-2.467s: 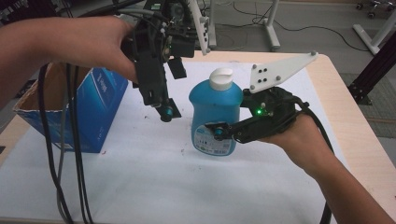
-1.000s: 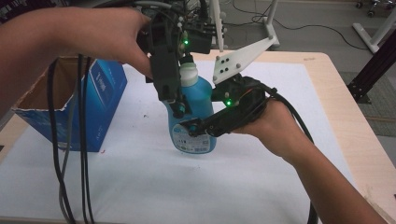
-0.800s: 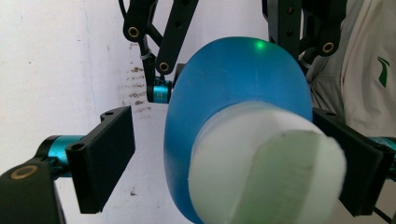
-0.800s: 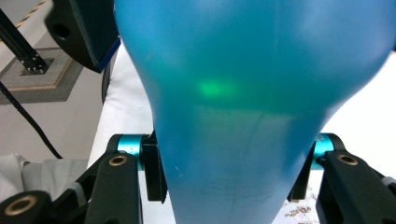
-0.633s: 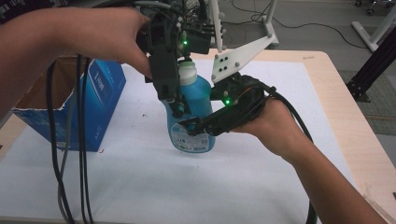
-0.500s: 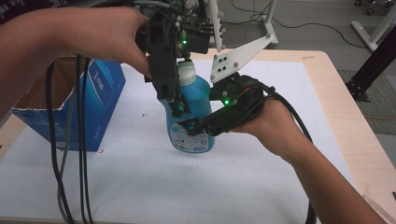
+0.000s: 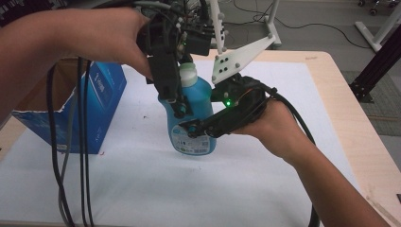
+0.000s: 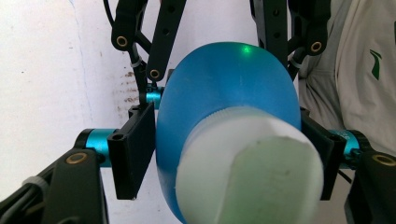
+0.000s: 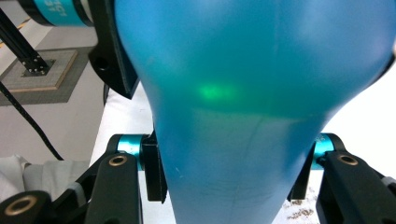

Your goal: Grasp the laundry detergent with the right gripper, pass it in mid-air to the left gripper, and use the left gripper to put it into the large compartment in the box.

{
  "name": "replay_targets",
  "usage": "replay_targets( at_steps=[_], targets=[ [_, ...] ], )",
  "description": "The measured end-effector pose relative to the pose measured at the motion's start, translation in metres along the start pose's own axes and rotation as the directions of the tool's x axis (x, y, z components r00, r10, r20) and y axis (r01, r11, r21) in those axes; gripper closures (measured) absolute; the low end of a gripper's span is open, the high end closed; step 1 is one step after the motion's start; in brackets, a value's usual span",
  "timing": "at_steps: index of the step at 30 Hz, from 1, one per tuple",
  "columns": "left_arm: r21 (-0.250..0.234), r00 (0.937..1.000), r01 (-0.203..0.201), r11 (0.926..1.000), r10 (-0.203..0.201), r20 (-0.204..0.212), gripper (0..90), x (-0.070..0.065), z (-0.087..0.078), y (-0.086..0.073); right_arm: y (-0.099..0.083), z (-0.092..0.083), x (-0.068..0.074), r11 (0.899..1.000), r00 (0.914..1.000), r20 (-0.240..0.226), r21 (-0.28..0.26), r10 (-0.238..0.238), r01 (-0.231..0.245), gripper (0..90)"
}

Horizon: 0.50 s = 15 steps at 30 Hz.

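Observation:
A blue bottle [image 7: 191, 111] with a white cap [image 7: 187, 74] stands on the white mat. My right gripper [image 7: 196, 133] comes in from the right and is shut on the bottle's lower body [image 9: 233, 140], a pad on each side. My left gripper [image 7: 188, 108] reaches down from above over the bottle's shoulders. In the left gripper view the cap [image 8: 247, 168] is close to the camera. The left gripper [image 8: 229, 154] has just been closing its jaws, and both pads now touch the blue body [image 8: 224, 79].
An open blue cardboard box [image 7: 97, 101] stands at the left on the mat [image 7: 142, 189]. Black cables [image 7: 71, 156] hang in front of it. The wooden table edge [image 7: 359, 142] runs along the right. A white marker plate [image 7: 241, 56] sticks up from the right gripper.
Since the earliest frame the right gripper has brought the bottle leftward and the left gripper has come down over its top. Over the last second both hands have held still.

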<state>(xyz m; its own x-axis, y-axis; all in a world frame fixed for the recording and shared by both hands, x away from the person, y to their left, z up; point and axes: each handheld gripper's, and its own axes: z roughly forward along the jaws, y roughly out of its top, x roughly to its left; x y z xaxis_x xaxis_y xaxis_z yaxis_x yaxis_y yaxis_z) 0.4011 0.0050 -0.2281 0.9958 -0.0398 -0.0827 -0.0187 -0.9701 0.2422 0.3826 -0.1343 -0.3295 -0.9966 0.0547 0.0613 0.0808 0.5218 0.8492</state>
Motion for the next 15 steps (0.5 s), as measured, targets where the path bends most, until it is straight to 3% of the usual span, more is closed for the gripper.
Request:
replay_targets(
  at_steps=[15],
  targets=[
    [-0.010,0.9997,-0.022,0.9997,0.022,0.009,37.4,-0.0013,-0.0004,-0.0009,0.0000,0.0006,0.0002,1.000,1.0000,0.002,-0.001,-0.005,0.005,46.0]
  ],
)
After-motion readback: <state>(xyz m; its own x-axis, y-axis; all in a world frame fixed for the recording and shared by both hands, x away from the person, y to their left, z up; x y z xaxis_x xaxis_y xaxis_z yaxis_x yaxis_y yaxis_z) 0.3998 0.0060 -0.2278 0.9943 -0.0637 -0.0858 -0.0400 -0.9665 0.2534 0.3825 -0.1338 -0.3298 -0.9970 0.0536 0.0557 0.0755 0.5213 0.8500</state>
